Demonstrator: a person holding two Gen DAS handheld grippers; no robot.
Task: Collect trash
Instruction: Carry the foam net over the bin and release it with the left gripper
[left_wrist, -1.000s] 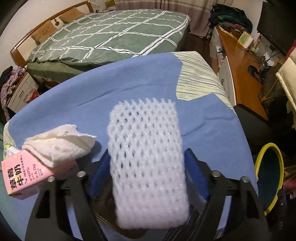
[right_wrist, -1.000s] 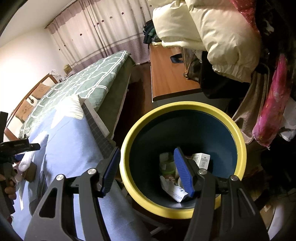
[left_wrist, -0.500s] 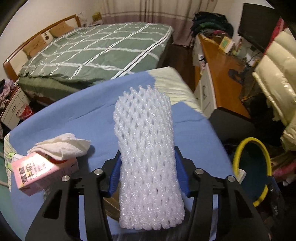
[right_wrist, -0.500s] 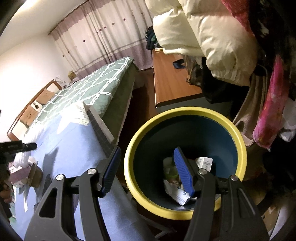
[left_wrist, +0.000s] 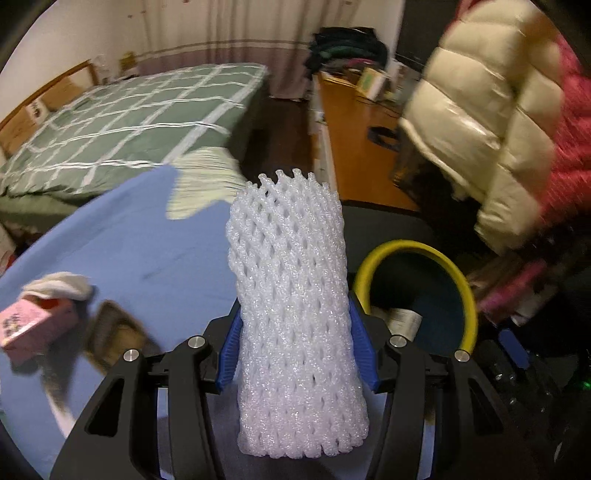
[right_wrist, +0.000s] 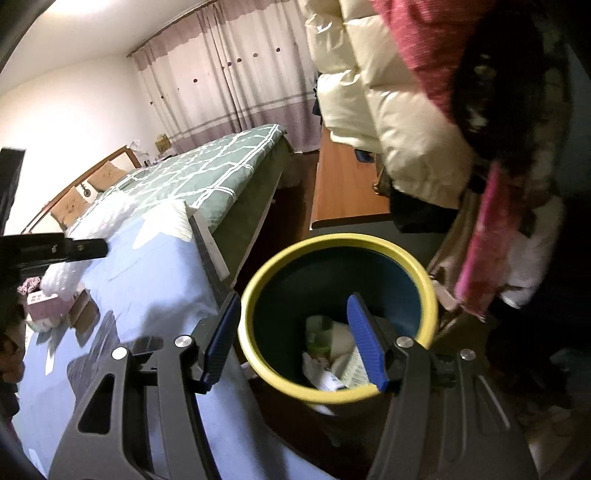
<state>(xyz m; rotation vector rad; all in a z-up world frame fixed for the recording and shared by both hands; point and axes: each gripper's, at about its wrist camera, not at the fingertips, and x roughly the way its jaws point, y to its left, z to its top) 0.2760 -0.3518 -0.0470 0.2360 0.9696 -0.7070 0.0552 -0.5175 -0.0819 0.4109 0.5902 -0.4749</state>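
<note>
A white foam fruit net (left_wrist: 291, 295) stands upright between the blue pads of my left gripper (left_wrist: 295, 350), which is shut on it above the blue-covered table (left_wrist: 155, 251). The yellow-rimmed dark bin (left_wrist: 417, 291) lies just to its right. In the right wrist view my right gripper (right_wrist: 291, 336) is open with nothing between its fingers, held over the near rim of the same bin (right_wrist: 340, 317), which holds paper and packaging scraps (right_wrist: 332, 354). A pink carton (left_wrist: 33, 325) with a white crumpled tissue (left_wrist: 59, 290) on it lies at the table's left.
A brown flat item (left_wrist: 114, 336) lies on the table near the carton. A green checked bed (left_wrist: 140, 114) is behind, a wooden desk (left_wrist: 354, 144) to the right. Cream and pink padded jackets (left_wrist: 491, 122) hang above the bin. The left gripper's arm (right_wrist: 55, 249) shows at the left.
My left gripper closed on the foam net, lifted it off the table and swung right toward the bin. The right gripper drew back and up a little, still open over the bin.
</note>
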